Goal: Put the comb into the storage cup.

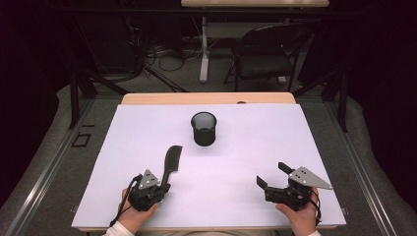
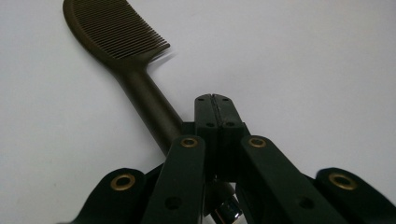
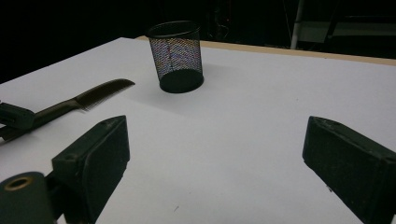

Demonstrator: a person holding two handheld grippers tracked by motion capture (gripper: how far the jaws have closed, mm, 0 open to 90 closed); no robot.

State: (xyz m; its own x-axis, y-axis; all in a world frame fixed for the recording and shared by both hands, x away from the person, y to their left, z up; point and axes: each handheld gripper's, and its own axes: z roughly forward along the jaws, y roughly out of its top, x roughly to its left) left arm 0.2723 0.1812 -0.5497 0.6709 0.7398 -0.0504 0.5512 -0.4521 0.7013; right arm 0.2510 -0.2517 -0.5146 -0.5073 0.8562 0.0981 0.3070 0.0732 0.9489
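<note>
Comb gripped at the handle, ready for lifting toward the cup.

Nearest, at lower left of the high view: left claw (image 1: pixel 165 186) clamped shut on the handle of the dark brown plastic comb (image 1: pixel 171 162), flat on the white bench (image 1: pixel 255 162), teeth pointing up-frame. At lower right: right claw (image 1: pixel 273 175) spread wide, holding nothing, well apart from the comb. Farther, at centre: black wire-mesh pen cup (image 1: pixel 204 128), upright, mouth free. Next, by judgement: lift, tilt the comb upright, carry above the rim, lower inside.
</note>
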